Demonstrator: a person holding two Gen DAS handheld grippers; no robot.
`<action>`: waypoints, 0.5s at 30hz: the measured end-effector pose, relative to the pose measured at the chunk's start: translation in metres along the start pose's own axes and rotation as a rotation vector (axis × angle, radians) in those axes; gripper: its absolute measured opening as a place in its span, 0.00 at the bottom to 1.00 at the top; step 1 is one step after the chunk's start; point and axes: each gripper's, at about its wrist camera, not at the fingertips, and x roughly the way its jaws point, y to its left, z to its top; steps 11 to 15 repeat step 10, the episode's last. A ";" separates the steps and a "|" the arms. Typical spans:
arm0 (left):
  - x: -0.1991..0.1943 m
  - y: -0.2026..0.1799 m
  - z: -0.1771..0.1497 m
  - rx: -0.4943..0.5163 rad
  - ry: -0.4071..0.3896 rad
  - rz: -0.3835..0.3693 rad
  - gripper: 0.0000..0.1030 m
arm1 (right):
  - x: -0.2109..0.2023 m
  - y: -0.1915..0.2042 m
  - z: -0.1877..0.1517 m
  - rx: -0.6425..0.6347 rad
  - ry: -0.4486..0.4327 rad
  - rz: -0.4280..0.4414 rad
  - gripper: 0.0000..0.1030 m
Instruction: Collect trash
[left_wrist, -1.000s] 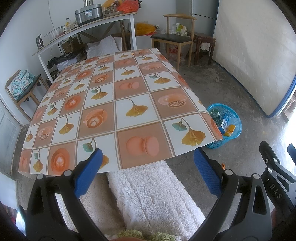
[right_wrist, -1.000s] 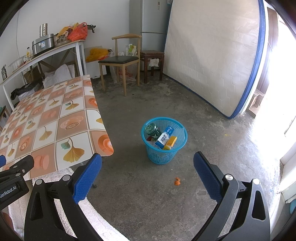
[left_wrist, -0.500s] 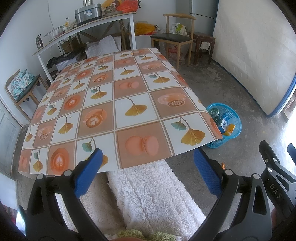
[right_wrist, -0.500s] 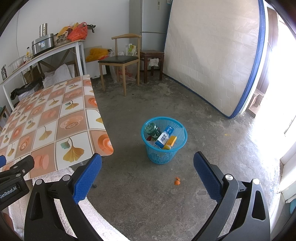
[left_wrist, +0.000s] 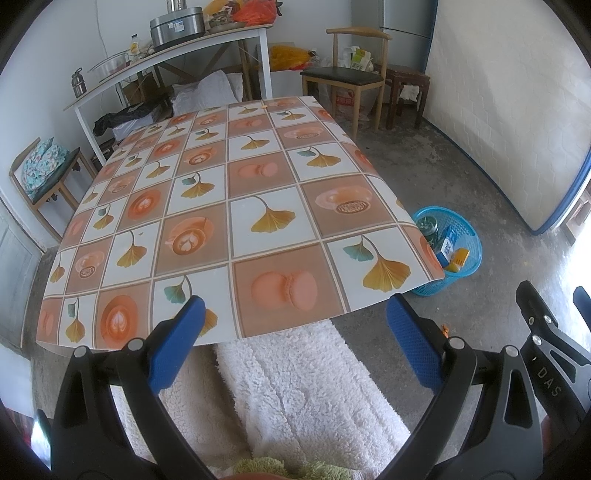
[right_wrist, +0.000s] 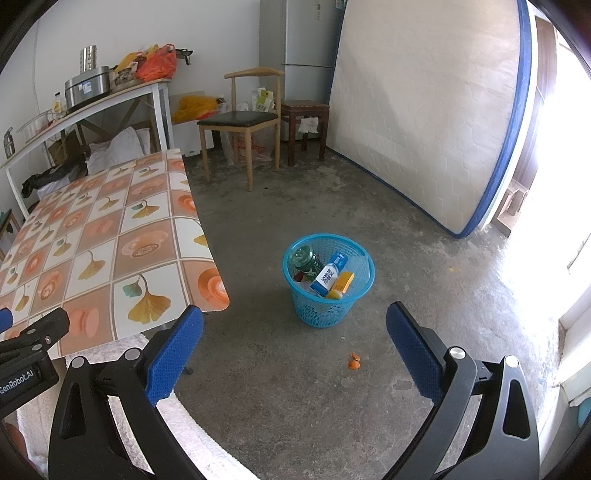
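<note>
Both grippers in your hands stand with their blue pads spread wide and nothing between them. Your right gripper (right_wrist: 293, 347) points down at the concrete floor (right_wrist: 424, 280); your left gripper (left_wrist: 291, 345) points over the near edge of the table (left_wrist: 236, 206).

The trash basket (right_wrist: 328, 308), blue plastic mesh, stands on the floor ahead of your right gripper, slightly right of centre between its pads. It holds a green can (right_wrist: 303, 258), a blue-and-white carton (right_wrist: 328, 275) and a yellow box (right_wrist: 341, 284), all leaning inside. From your left gripper the basket lies ahead and to the right, partly hidden by the table's corner.

One small orange scrap (right_wrist: 354, 362) lies on the floor between the basket and your right gripper, apart from both.

The table's leaf-and-cup patterned cloth is bare apart from a tiny orange speck (left_wrist: 263, 106) at its far edge. A white fleecy surface (left_wrist: 306, 384) lies below your left gripper.
</note>
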 end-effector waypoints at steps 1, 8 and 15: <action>0.000 0.000 0.000 0.000 0.000 -0.001 0.92 | 0.000 0.001 -0.001 0.000 0.000 0.000 0.94; 0.000 0.000 0.000 0.000 0.001 0.000 0.92 | 0.000 0.002 -0.001 0.001 0.000 -0.001 0.94; 0.000 0.001 0.001 0.000 0.001 0.000 0.92 | 0.000 0.002 -0.001 0.000 0.000 -0.001 0.94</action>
